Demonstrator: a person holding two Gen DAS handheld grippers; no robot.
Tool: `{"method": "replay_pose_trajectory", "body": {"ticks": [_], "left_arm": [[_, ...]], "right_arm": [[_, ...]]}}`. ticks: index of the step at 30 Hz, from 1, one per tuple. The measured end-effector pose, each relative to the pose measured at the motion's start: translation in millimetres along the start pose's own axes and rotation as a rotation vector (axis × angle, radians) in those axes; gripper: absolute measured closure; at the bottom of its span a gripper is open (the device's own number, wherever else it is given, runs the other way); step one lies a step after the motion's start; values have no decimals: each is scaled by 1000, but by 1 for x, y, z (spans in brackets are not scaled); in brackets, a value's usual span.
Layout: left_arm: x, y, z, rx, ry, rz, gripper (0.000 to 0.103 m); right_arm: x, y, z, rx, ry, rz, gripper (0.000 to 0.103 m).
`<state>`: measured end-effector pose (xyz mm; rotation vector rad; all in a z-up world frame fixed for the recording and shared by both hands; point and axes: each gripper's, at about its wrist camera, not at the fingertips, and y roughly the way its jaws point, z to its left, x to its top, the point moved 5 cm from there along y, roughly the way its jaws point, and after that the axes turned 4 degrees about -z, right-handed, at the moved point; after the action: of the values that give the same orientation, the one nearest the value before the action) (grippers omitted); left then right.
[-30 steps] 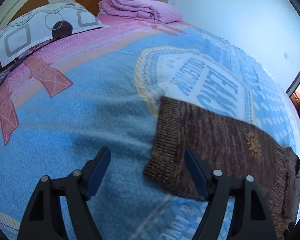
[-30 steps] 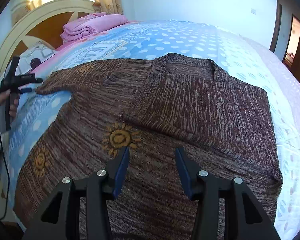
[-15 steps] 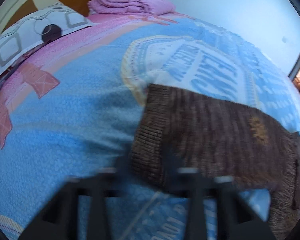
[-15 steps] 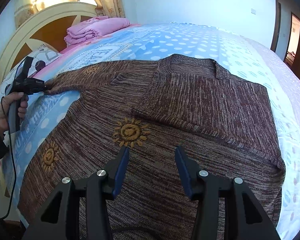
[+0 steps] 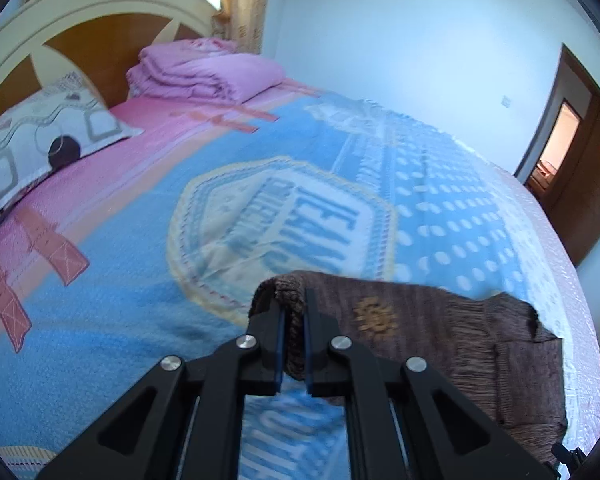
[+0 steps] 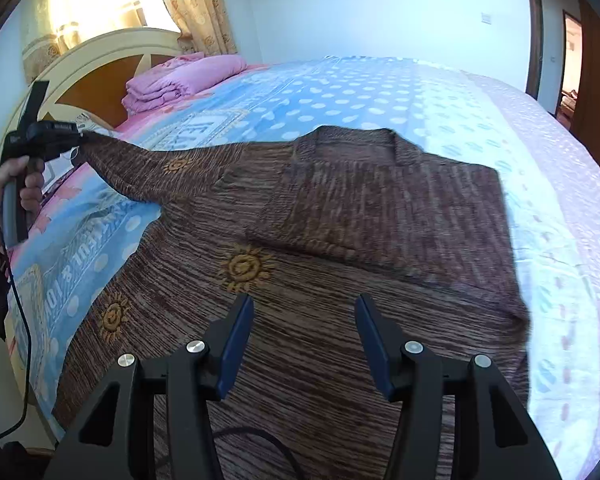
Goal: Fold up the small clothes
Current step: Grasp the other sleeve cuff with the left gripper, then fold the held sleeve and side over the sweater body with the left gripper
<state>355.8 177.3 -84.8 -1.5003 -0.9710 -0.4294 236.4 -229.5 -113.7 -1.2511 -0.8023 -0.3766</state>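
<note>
Sweater [image 6: 340,240], a brown knit with small orange suns, lay face up and spread over the blue and pink bedspread [image 6: 340,92], its neckline toward the far side of the bed and its hem nearest the right wrist camera. One sleeve seemed already folded across the chest, which would explain the squared, doubled panel below the collar. The other sleeve [image 6: 148,168] was stretched out toward the headboard [image 5: 100,40], and its ribbed cuff [image 5: 288,300] was pinched between the nearly closed fingers of the left gripper [image 5: 294,320], the knit bunched up between the blue pads. In the right wrist view that sleeve rose off the bedspread from the shoulder up to the tongs, held taut in a person's hand [image 6: 24,188]; I judged it was lifted so that it could be carried over the body without dragging. The right gripper [image 6: 304,340] hung above the lower front of the sweater, close to one of the suns; its jaws had just been opening a little further and stood about half apart, with nothing between them and no visible contact with the knit. That position probably left it ready to steady the body or take the hem. A folded pink quilt [image 5: 204,72] and a patterned pillow [image 5: 40,132] sat well apart from the work, by the headboard.
</note>
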Motion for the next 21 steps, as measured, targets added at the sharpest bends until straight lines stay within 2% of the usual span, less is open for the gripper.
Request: {"method": "replay_pose_trajectory", "body": {"ticks": [7,12,16,20,21], "left_arm": [[11,-29,-70,-102,61,-29,95],[4,-43,-132,-168,144,-34,95],[-17,-42,-184,-209,211,-20,95],[-55,-24,-234,-223,274,13,95],[-69,-16,-248,-215,291,18,92]], "right_arm": [[-8,-19,-23,-37,32,-24,48],[-15,-22,-39,-45,63,-25,48],[-18,-22,-49,-46,94,-27,48],[-22,-20,-55,-47,122,-33,48],[-24,-18,-56,-49,126,-31,48]]}}
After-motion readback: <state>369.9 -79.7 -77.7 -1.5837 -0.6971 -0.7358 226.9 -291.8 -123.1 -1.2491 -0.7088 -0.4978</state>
